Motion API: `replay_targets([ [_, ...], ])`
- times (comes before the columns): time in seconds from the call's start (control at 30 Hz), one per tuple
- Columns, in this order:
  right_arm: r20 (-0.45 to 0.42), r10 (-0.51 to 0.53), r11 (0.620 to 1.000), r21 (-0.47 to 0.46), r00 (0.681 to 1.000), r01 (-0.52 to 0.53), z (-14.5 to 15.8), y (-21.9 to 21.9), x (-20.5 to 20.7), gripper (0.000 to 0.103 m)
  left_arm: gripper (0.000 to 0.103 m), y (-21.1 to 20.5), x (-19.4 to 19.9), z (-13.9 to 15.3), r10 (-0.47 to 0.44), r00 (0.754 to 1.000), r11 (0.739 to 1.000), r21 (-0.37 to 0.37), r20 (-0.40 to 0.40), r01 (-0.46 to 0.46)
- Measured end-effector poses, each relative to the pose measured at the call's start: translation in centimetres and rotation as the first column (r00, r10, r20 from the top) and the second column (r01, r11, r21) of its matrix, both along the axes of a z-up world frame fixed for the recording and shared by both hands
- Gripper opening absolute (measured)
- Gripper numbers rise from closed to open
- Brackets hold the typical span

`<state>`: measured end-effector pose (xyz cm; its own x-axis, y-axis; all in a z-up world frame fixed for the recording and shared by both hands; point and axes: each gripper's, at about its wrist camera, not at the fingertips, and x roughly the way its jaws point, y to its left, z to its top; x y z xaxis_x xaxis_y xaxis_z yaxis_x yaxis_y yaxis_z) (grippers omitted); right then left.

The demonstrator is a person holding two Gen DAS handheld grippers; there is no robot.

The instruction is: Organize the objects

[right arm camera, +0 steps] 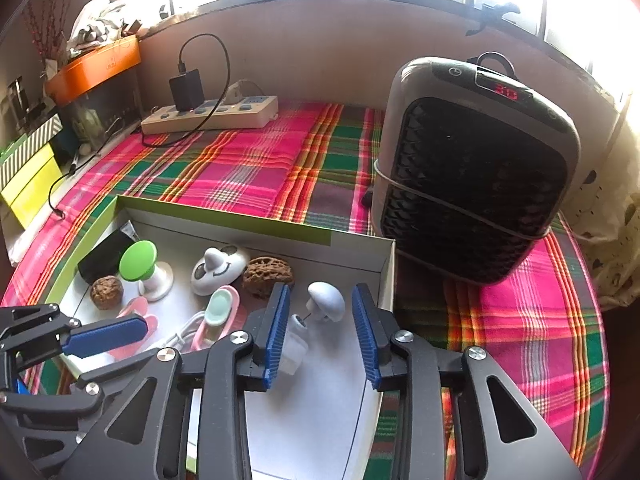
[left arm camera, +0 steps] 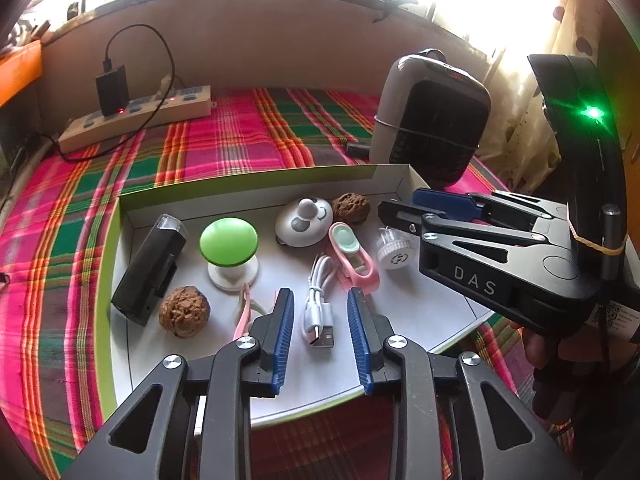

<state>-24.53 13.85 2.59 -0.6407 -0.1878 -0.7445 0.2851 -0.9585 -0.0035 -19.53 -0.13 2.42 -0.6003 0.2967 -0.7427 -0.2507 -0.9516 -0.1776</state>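
Shallow box (left arm camera: 256,178) on plaid cloth (left arm camera: 240,136) holds small things: green mushroom stand (left arm camera: 229,240), two walnuts, pink clip (left arm camera: 352,256), white cable (left arm camera: 318,308) near box front edge. Left gripper (left arm camera: 320,340) open, cable between its fingers, untouched. Right gripper (right arm camera: 322,336) open over white mushroom piece (right arm camera: 328,300) at box's right end.

My left wrist camera looked steeply down, close over the tray's (left arm camera: 120,240) near edge; my right one sat close at its right end — both shared the tray (and heater (right arm camera: 472,168)) beyond.
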Motion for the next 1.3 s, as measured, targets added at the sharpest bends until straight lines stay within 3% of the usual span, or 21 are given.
replay_targets([
  [0.63,-0.045,-0.039,0.997,-0.066,0.998,0.036,2.1,0.0,5.2,0.038,0.026,-1.1,3.9,1.8,0.059,0.997,0.998,-0.016,-0.043,-0.059],
  [1.3,-0.015,-0.055,0.993,-0.107,0.998,0.053,0.9,0.1,11.2,0.045,0.026,-1.4,9.2,1.3,0.133,0.989,0.988,-0.07,-0.066,-0.137],
])
